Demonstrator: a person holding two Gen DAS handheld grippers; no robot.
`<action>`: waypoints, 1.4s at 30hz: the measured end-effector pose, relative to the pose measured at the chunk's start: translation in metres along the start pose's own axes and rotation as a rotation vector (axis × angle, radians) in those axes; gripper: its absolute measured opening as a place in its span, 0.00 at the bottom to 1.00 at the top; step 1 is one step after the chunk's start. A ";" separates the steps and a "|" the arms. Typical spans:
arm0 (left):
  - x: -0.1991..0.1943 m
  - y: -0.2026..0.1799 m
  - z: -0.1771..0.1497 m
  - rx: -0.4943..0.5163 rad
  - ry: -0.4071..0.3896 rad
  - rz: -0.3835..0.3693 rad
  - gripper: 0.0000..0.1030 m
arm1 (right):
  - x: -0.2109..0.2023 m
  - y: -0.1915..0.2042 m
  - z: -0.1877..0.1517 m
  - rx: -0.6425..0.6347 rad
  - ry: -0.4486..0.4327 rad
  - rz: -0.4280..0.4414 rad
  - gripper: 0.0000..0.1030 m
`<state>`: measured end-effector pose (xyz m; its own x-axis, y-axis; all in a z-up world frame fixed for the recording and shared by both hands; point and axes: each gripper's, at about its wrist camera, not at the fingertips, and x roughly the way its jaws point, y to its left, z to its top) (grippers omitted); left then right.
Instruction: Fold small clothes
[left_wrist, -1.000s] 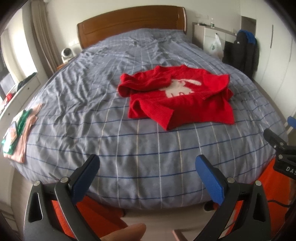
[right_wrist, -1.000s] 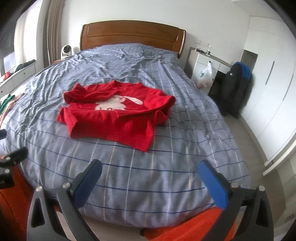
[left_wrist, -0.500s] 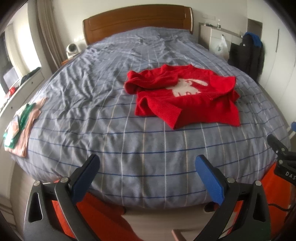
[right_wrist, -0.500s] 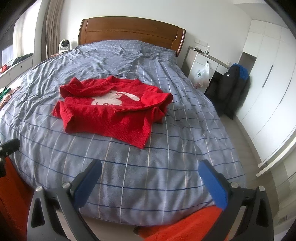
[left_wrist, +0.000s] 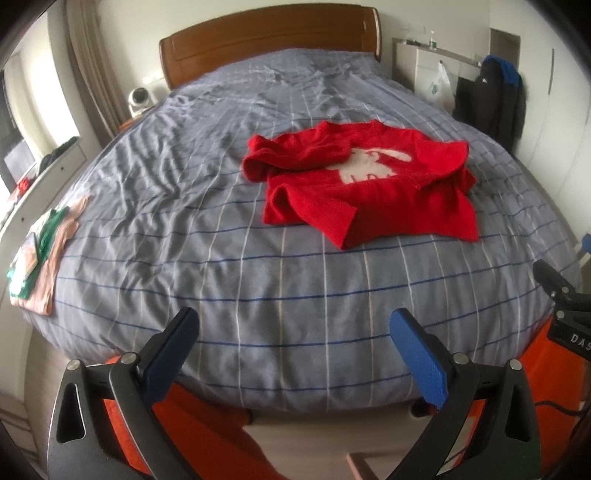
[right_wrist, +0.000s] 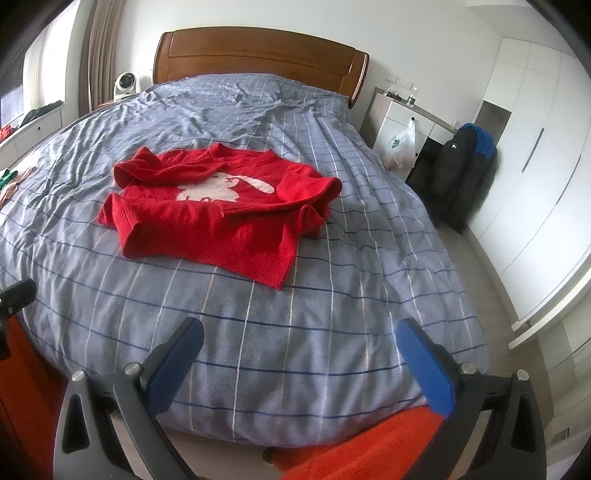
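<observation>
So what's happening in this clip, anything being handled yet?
Not yet. A person holds two blue-padded grippers at the foot of a bed with a grey-blue checked duvet. The left gripper and right gripper are both open and empty, short of the crumpled red knitted sweater with a white motif lying unfolded mid-bed. A small flat pile of pink and green clothes sits at the bed's left edge.

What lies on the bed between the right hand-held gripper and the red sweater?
Only bare checked duvet lies between the right hand-held gripper and the red sweater, shown in the right wrist view.
</observation>
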<state>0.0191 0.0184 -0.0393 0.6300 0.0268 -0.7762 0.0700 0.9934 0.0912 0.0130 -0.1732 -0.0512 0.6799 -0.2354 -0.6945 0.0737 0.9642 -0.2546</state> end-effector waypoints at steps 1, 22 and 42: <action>0.000 -0.001 -0.001 0.001 0.001 0.001 1.00 | 0.000 0.000 0.000 0.000 0.000 -0.001 1.00; 0.122 -0.024 0.065 0.048 0.050 -0.221 0.99 | 0.130 -0.065 0.021 0.243 0.015 0.455 1.00; 0.077 0.041 -0.027 -0.095 0.187 -0.329 0.06 | 0.106 -0.073 -0.033 0.243 0.275 0.676 0.07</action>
<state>0.0497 0.0641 -0.1125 0.4331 -0.2838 -0.8555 0.1677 0.9579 -0.2329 0.0558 -0.2728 -0.1282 0.4301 0.4234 -0.7973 -0.1136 0.9016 0.4175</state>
